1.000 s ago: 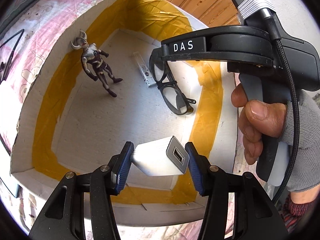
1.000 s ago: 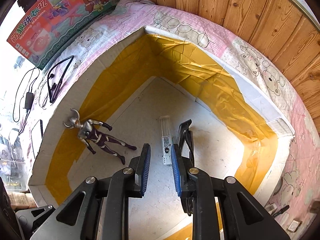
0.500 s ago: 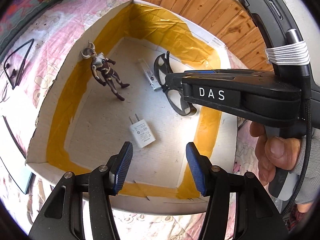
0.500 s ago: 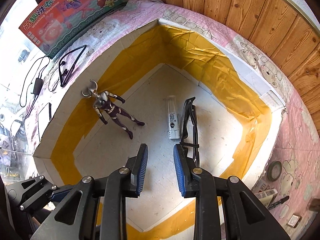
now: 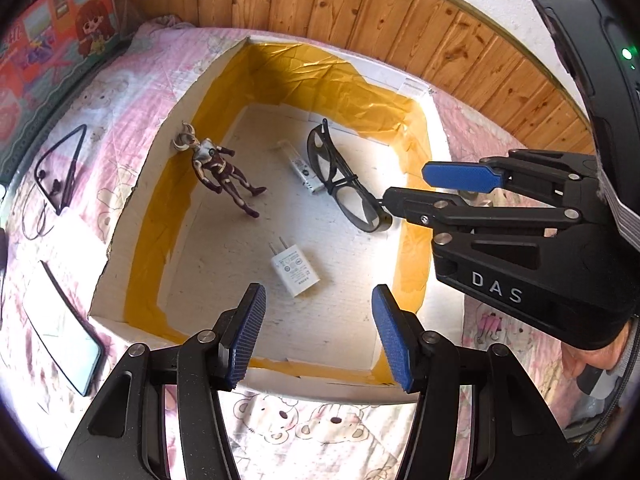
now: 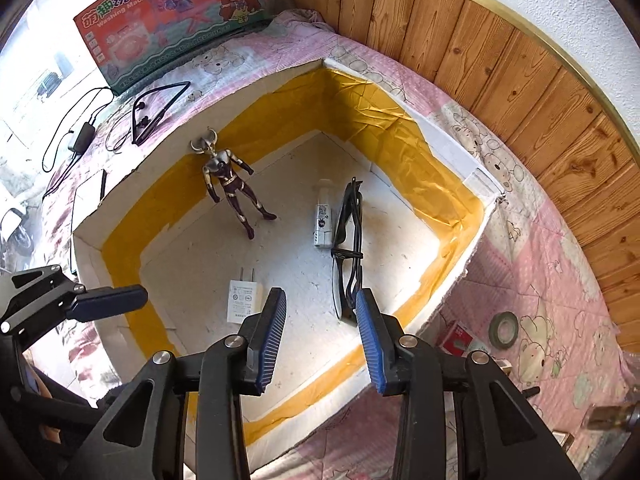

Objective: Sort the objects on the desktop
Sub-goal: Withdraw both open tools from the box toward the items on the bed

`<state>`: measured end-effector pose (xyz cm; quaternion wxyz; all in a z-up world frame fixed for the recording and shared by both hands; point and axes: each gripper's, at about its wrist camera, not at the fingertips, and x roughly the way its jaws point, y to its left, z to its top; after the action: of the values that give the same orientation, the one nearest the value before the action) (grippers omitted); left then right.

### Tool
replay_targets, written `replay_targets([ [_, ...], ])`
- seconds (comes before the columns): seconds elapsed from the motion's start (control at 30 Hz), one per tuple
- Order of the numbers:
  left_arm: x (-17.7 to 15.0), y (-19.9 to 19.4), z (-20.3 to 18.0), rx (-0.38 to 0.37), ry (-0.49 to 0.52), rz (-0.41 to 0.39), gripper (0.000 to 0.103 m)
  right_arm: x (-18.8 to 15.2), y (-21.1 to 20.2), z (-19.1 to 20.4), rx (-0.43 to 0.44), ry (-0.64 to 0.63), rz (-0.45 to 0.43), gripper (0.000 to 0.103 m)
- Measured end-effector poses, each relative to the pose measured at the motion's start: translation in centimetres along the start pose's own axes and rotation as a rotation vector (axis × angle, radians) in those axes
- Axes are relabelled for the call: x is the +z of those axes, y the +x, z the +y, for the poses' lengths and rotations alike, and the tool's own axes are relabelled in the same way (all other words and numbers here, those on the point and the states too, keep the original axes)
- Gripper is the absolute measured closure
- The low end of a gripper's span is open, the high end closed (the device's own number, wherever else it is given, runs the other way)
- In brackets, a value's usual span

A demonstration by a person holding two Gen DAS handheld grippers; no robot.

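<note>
Empty right tool (image 6: 321, 336) above box (image 6: 448, 152)

The left gripper (image 5: 318, 332) hangs with its two blue-padded fingers (image 5: 245, 334) spread wide apart and nothing between them. The right gripper (image 6: 322, 338) is likewise parted, its pads (image 6: 370, 338) empty, though the gap is narrower. Seen from the left wrist view, the right gripper reaches in from the right side, a bare hand (image 5: 588, 360) gripping its handle.

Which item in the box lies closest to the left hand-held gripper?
The white charger plug, prongs pointing away, lies just beyond the left hand-held gripper. The figurine, glasses and small white tube lie farther back.
</note>
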<state>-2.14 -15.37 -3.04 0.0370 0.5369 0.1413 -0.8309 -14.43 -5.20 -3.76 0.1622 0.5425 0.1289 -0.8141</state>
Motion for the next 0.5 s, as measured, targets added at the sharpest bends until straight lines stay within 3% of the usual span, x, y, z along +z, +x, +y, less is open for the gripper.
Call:
replay_targets([
  [0.23, -0.6, -1.7, -0.8, 0.048, 0.035, -0.058, 0.045, -2.5, -2.7, -0.3, 0.045, 0.050, -0.081, 0.064],
  [0.33, -0.9, -2.4, -1.3, 0.093, 0.065, -0.097, 0.045, -3.8, -3.8, -0.2, 0.044, 0.064, -0.121, 0.064],
  [0.5, -1.2, -2.7, -1.7, 0.103, 0.073, -0.113, 0.045, -6.0, -5.5, 0.5, 0.027, 0.064, -0.176, 0.063],
])
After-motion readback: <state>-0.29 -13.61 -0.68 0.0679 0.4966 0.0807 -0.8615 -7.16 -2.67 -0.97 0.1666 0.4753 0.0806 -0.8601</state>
